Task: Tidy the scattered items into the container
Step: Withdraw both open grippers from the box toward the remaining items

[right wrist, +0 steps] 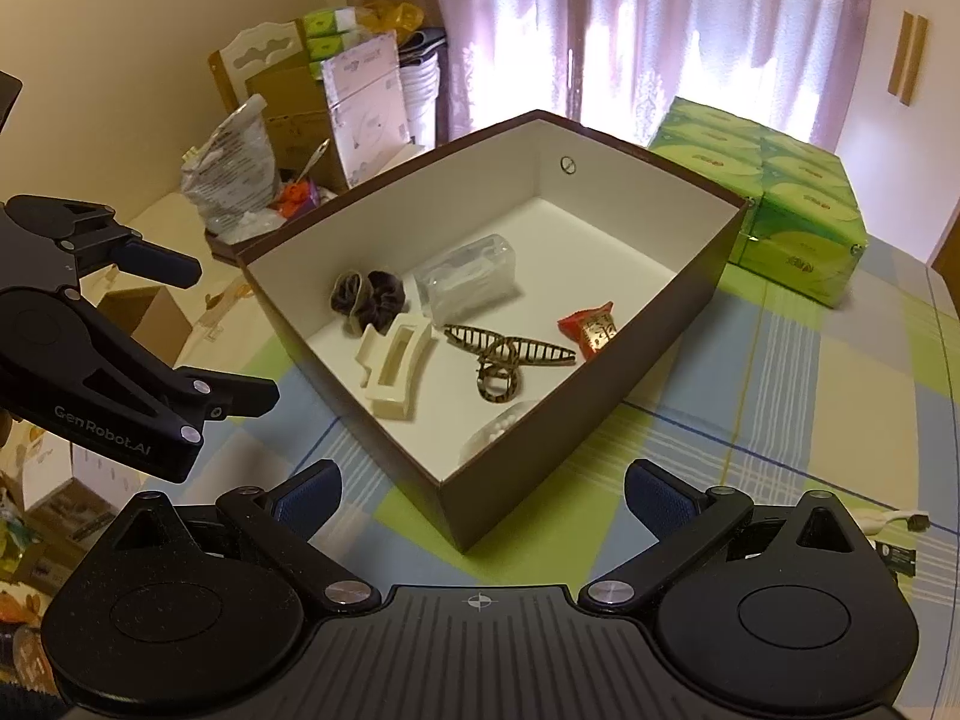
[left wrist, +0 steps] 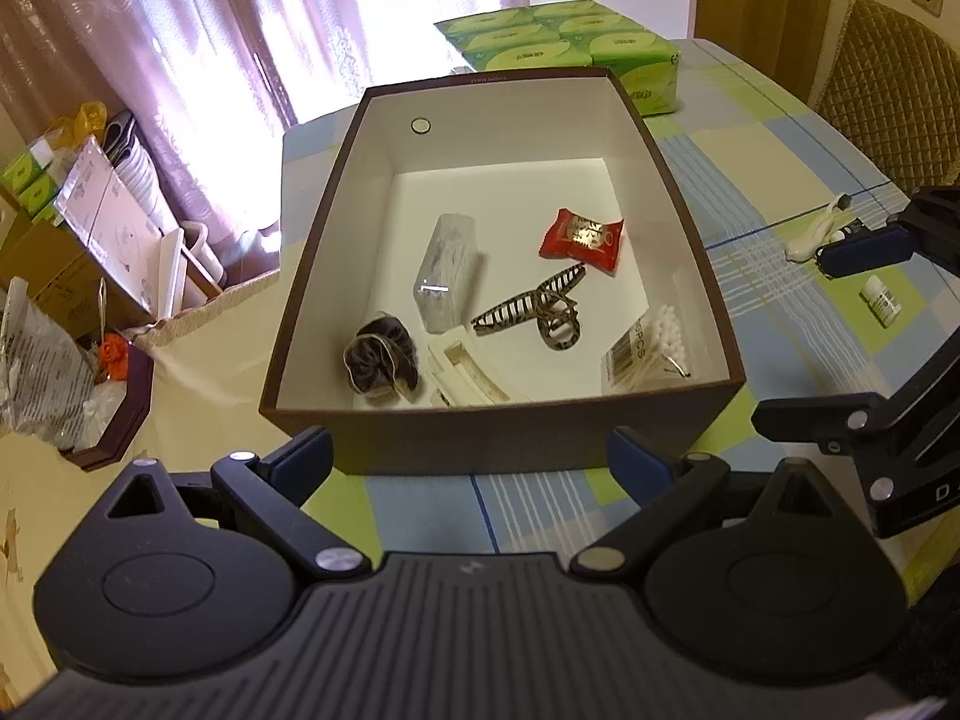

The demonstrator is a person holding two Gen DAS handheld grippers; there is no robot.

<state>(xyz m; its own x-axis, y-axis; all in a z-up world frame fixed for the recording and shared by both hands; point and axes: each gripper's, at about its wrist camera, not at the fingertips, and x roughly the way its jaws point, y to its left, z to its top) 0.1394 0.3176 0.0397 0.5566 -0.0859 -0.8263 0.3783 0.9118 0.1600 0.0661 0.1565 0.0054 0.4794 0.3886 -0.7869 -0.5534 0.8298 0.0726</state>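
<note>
A brown box (left wrist: 492,438) (right wrist: 540,468) with a white inside stands on the checked tablecloth. In it lie a clear plastic case (left wrist: 447,270) (right wrist: 474,282), a red snack packet (left wrist: 581,238) (right wrist: 591,324), a striped hair claw (left wrist: 540,312) (right wrist: 510,354), a dark scrunchie (left wrist: 378,360) (right wrist: 369,294), a cream hair claw (left wrist: 462,372) (right wrist: 396,372) and a pack of cotton swabs (left wrist: 645,354) (right wrist: 492,438). On the cloth right of the box rest a white cable (left wrist: 816,228) (right wrist: 888,519) and a small white bottle (left wrist: 882,300). My left gripper (left wrist: 468,450) (right wrist: 228,330) hangs open before the box's near wall. My right gripper (right wrist: 483,480) (left wrist: 795,339) is open and empty at the box's corner.
Green tissue packs (left wrist: 570,42) (right wrist: 792,210) sit behind the box. A padded chair (left wrist: 888,96) stands at the table's far right. A dark tray with bags (left wrist: 114,414) lies left of the box, and cardboard boxes and clutter (right wrist: 300,96) stand by the curtains.
</note>
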